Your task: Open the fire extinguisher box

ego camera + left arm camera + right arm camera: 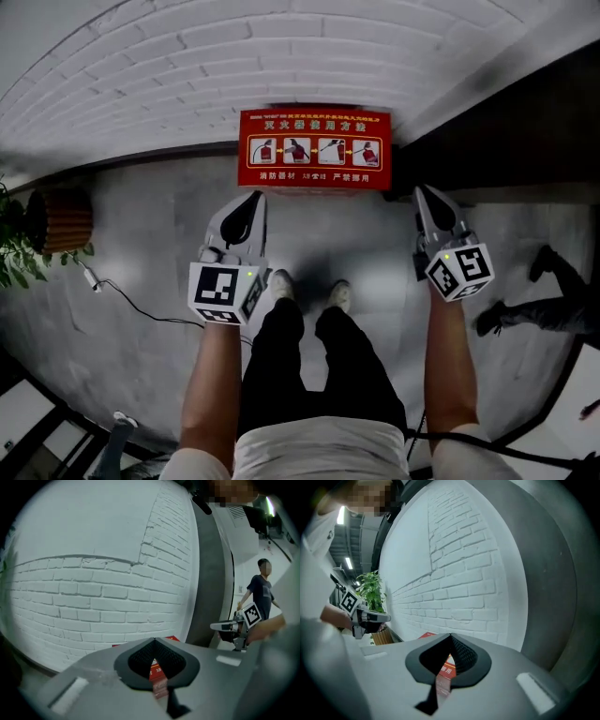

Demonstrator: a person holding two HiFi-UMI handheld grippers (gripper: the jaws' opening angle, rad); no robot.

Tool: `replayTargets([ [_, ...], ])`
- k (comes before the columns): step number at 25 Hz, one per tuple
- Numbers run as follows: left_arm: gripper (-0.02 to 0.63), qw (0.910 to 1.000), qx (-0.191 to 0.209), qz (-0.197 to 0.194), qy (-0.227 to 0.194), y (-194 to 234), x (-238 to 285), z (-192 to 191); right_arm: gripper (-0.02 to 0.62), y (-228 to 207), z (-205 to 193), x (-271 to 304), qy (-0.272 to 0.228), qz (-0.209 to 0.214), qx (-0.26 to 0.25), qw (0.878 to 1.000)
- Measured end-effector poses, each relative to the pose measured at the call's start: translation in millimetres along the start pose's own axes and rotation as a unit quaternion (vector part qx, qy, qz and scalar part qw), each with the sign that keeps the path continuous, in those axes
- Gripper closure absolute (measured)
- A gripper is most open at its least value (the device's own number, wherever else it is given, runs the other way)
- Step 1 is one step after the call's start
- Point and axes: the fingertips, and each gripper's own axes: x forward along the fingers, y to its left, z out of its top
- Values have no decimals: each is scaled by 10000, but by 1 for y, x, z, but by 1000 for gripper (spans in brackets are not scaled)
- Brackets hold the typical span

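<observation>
The red rectangular metal fire extinguisher box [314,150] sits apparently unopened at twelve o'clock against the white brick wall [187,66], with the grey left gripper [255,197] and grey right gripper [422,191] short of it, jaws closed on nothing, so one pair should part before seeking the lid's front edge.

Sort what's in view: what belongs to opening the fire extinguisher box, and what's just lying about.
Job in hand:
fire extinguisher box
left gripper, shut
right gripper, shut

Lying about:
potted plant
cable on the floor
bystander at the right
</observation>
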Motion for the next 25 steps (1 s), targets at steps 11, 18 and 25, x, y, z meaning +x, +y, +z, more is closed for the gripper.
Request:
replayTargets([
  [11, 600, 9999, -115, -56, 93, 0, 44, -82, 588, -16, -108, 34, 422, 160, -8, 9990],
  [18, 600, 9993, -272, -129, 237, -10, 52, -121, 478, -26, -159, 46, 723, 337, -74, 9968],
  [25, 600, 9991, -338, -119, 213, -5, 51, -122, 446, -27, -156, 60, 615, 496, -119, 9968],
])
